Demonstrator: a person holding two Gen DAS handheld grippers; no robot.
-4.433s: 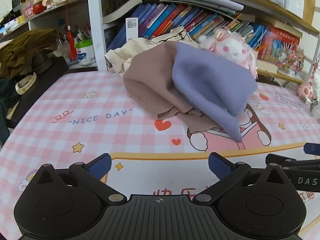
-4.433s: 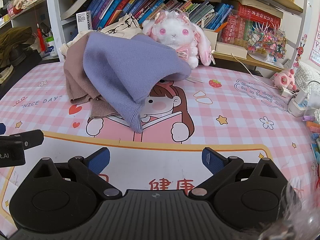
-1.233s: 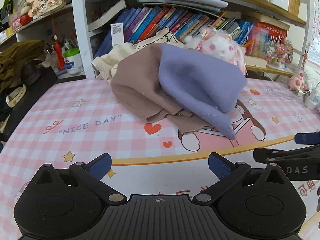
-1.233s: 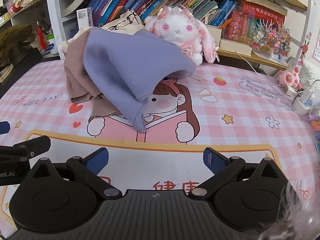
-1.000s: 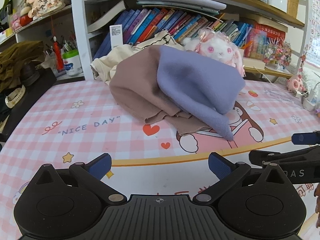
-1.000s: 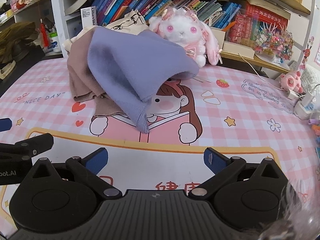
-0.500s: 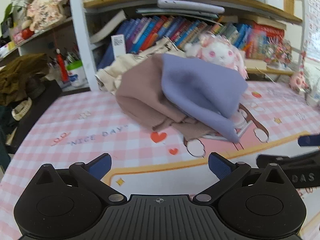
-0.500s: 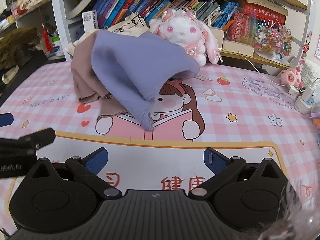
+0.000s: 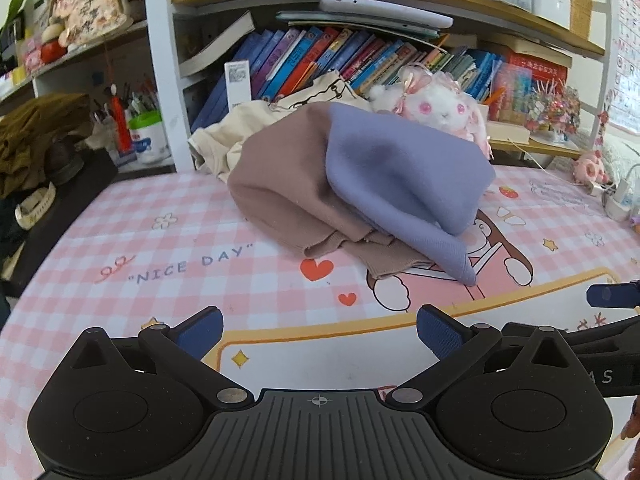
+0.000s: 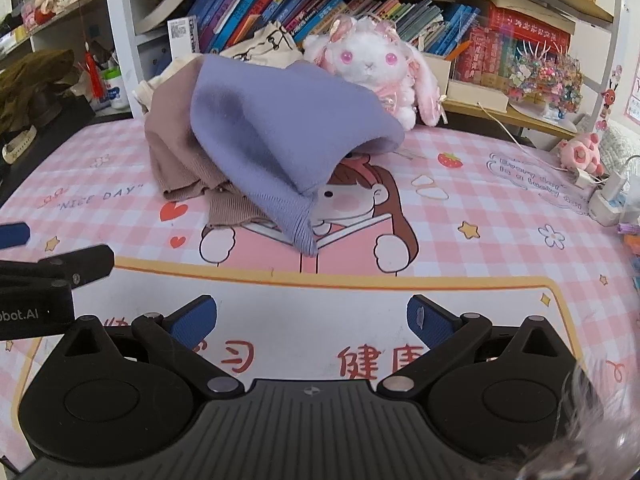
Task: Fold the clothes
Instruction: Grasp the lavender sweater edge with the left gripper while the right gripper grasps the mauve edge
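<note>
Knitwear lies in one unfolded heap at the back of the mat [image 9: 168, 236] — a lilac sweater [image 10: 276, 128] draped over a brown one [image 9: 280, 184], with a cream cloth [image 9: 224, 136] bunched behind them against the shelf. The lilac sweater's ribbed hem trails forward onto the printed cartoon girl. Nothing here looks folded yet, so I judge the task to be at its very start: no garment has been pulled free, spread flat or creased, and all of that is left.

Both claws hang above the near, white part of the mat, well short of the heap. The left gripper [image 9: 319, 330] has its blue pads spread wide with nothing between them; the right gripper [image 10: 312, 320] is likewise spread and empty. Each shows at the edge of the other's view, so they sit side by side.

The mat is a pink-and-white check, printed with "NICE DAY", hearts, stars and a yellow-edged panel with red characters. It looks smooth and mostly bare in front — good room for laying a sweater out.

Behind the heap a white and pink plush rabbit [image 10: 372, 64] sits before a shelf packed with books [image 9: 320, 56]. To the left are a pen pot [image 9: 148, 136] and dark olive clothing [image 9: 36, 136]; to the right, a small pink toy [image 10: 580, 154] and a plug with cables [image 10: 612, 196].
</note>
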